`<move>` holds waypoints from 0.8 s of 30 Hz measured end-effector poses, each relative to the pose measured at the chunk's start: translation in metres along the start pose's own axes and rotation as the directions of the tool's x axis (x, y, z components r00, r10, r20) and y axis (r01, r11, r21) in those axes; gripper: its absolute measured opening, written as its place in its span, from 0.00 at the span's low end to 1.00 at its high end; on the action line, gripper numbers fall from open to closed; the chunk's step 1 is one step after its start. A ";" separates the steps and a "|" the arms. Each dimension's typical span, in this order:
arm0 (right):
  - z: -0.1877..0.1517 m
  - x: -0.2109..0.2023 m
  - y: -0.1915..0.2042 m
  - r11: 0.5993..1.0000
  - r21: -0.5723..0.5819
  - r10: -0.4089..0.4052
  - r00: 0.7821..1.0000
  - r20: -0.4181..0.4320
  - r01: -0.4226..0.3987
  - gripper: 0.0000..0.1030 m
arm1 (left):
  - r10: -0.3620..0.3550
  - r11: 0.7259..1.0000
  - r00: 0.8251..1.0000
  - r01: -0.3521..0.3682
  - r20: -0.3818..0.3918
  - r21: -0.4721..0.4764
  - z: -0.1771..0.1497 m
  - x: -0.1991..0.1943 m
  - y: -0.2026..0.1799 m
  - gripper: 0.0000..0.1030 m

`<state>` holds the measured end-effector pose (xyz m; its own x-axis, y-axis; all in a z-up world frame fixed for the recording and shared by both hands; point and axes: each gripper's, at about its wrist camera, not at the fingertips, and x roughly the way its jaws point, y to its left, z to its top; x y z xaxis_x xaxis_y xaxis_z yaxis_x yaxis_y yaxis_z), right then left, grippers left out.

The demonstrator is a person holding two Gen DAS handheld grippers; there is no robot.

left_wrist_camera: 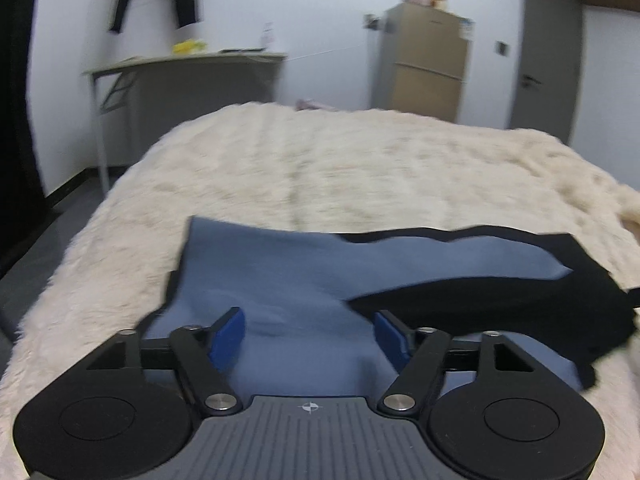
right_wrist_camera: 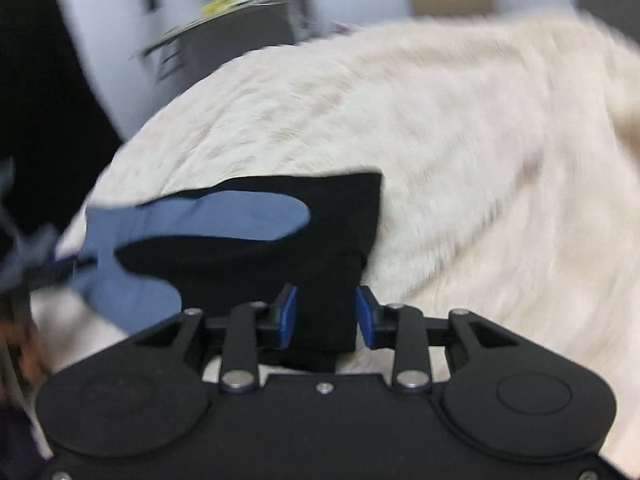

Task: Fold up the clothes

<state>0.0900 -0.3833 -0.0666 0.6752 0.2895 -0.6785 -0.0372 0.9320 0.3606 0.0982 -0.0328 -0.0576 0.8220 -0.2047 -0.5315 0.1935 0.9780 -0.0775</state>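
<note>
Garment of blue and black fabric (left_wrist_camera: 260, 272) lies flat near the front edge of a cream shaggy fleece blanket (left_wrist_camera: 320, 160) covering a bed. Over the blue part, the left gripper (left_wrist_camera: 308, 330) stands wide, pads clear of the cloth. Right gripper (right_wrist_camera: 326, 316) is parted more narrowly with black cloth between its blue pads; whether they press on it I cannot tell. Only the left view shows sharply a grey desk (left_wrist_camera: 180, 68), a brown two-door fridge (left_wrist_camera: 424, 64) and a grey door (left_wrist_camera: 548, 48) beyond the bed's far edge; the right view is blurred.
</note>
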 end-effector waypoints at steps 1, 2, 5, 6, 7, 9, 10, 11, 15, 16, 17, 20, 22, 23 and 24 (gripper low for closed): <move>-0.005 0.006 -0.007 0.999 0.043 0.008 1.000 0.001 -0.008 0.38 | -0.028 1.000 1.000 0.028 0.000 -0.002 0.000 -0.002 -0.003 0.68; -0.009 0.010 -0.014 0.995 0.090 0.044 0.999 0.022 -0.045 0.39 | -0.041 0.999 0.999 0.041 0.002 -0.004 0.000 -0.001 -0.005 0.69; -0.010 0.017 -0.025 0.957 0.226 0.171 0.983 0.072 -0.183 0.15 | -0.115 0.993 0.993 0.115 0.016 -0.015 0.001 -0.002 -0.009 0.69; -0.006 0.013 -0.026 0.948 0.243 0.191 0.978 0.084 -0.205 0.07 | -0.135 0.991 0.991 0.136 0.024 -0.012 0.001 -0.003 -0.011 0.69; -0.001 0.009 -0.027 0.939 0.257 0.208 0.973 0.094 -0.226 0.07 | -0.151 0.988 0.988 0.151 0.034 -0.001 0.000 -0.005 -0.014 0.69; 0.024 -0.014 -0.013 0.935 0.196 0.266 0.951 0.159 -0.294 0.06 | -0.160 0.986 0.986 0.158 0.051 0.045 -0.001 -0.008 -0.023 0.69; 0.030 -0.019 -0.009 0.936 0.170 0.280 0.944 0.173 -0.309 0.06 | -0.165 0.984 0.985 0.160 0.057 0.075 -0.001 -0.009 -0.029 0.69; 0.041 -0.030 -0.003 0.936 0.122 0.305 0.932 0.197 -0.332 0.06 | -0.168 0.982 0.984 0.162 0.061 0.096 -0.002 -0.009 -0.034 0.69; 0.064 -0.048 -0.001 0.947 0.091 0.279 0.931 0.234 -0.307 0.06 | -0.157 0.985 0.986 0.153 0.048 0.073 -0.002 -0.005 -0.034 0.69; 0.068 -0.050 -0.003 0.951 0.086 0.271 0.933 0.236 -0.298 0.06 | -0.145 0.988 0.988 0.142 0.046 0.063 -0.002 -0.004 -0.032 0.69; 0.071 -0.047 -0.010 0.961 0.091 0.235 0.946 0.221 -0.260 0.06 | -0.131 0.990 0.990 0.129 0.046 0.047 -0.002 -0.004 -0.029 0.69; 0.059 -0.020 -0.036 0.955 0.183 0.207 0.966 0.154 -0.234 0.17 | -0.109 0.994 0.992 0.110 0.063 -0.010 0.000 -0.007 -0.018 0.69; 0.038 0.000 -0.057 0.950 0.230 0.183 0.974 0.132 -0.210 0.28 | -0.099 0.994 0.992 0.103 0.076 -0.045 0.001 -0.010 -0.011 0.69; 0.034 0.006 -0.060 0.949 0.233 0.183 0.974 0.133 -0.210 0.31 | -0.096 0.993 0.992 0.101 0.082 -0.062 0.001 -0.011 -0.008 0.69; 0.023 0.019 -0.070 0.942 0.242 0.202 0.968 0.150 -0.234 0.35 | -0.093 0.992 0.992 0.100 0.086 -0.076 0.001 -0.012 -0.005 0.69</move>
<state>0.1218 -0.4478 -0.0900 0.7563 0.4354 -0.4882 -0.0143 0.7572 0.6531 0.0876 -0.0355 -0.0497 0.8435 -0.2976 -0.4472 0.2335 0.9529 -0.1936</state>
